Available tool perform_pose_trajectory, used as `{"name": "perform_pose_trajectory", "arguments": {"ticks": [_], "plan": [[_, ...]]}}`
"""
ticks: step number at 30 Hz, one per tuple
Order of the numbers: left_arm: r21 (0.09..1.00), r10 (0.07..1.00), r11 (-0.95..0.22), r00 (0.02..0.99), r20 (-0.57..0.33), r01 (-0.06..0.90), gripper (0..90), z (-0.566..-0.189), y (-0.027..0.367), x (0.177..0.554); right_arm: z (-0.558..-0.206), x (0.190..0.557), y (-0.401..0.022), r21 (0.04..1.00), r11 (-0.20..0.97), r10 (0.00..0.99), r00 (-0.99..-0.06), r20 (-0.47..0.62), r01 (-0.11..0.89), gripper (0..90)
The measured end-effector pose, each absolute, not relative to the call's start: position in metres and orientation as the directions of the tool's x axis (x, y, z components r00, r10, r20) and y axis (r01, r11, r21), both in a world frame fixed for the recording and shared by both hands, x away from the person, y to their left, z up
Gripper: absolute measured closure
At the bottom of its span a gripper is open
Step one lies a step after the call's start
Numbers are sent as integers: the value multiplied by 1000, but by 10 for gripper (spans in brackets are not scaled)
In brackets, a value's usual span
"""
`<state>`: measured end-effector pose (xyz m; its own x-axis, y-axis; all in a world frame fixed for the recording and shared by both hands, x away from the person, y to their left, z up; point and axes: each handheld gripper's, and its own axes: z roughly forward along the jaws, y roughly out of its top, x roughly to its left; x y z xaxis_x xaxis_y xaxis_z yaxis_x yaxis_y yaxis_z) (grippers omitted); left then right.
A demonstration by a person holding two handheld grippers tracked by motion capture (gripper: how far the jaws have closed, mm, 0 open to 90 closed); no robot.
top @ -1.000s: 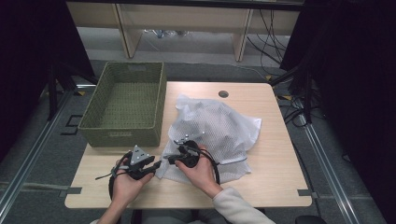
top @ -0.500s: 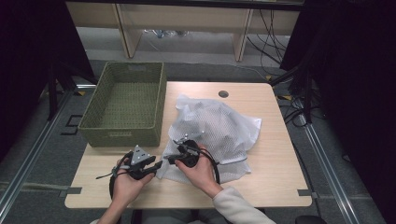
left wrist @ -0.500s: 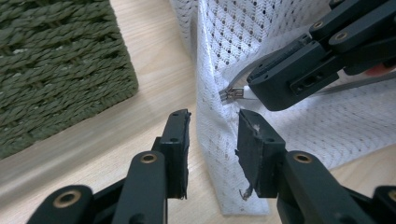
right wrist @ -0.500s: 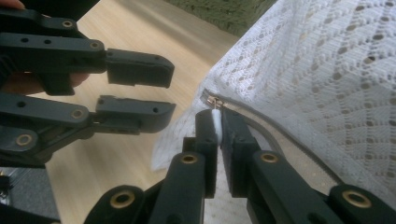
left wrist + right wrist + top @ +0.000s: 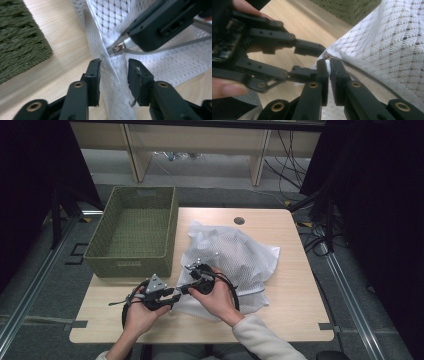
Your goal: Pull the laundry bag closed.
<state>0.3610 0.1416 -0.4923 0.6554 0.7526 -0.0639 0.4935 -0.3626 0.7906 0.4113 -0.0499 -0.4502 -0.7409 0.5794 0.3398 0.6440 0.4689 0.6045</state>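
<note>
The white mesh bag (image 5: 235, 262) lies on the bench (image 5: 295, 310), right of the green basket (image 5: 135, 232). The right tool (image 5: 328, 65) is clamped on its zipper end at the bag's near-left corner. The left tool (image 5: 113, 72) stands apart astride the same seam, which runs straight away from it toward the right tool.

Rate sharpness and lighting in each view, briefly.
High view: evenly lit table, dark surroundings, white mesh bag slightly bright, fairly sharp. Left gripper view: left tool sharp, basket and the other tool's body soft at close range. Right gripper view: right tool in focus pinching the bag's edge, hand and background blurred, soft shadow on the wood.
</note>
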Motion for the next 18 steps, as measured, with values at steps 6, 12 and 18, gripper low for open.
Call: {"name": "perform_pose_trajectory", "arguments": {"ticks": [6,12,18], "plan": [[789,735,-388,676,-46,476,770,-491,138,363,-445,410,-52,590,476,582,-737,345,652,869],[790,734,-370,675,-74,489,873,-486,135,362,-441,410,-56,600,481,571,-748,337,639,869],[798,745,-319,656,-122,511,888,-483,131,359,-436,407,-58,591,477,582,-737,342,651,870]]}}
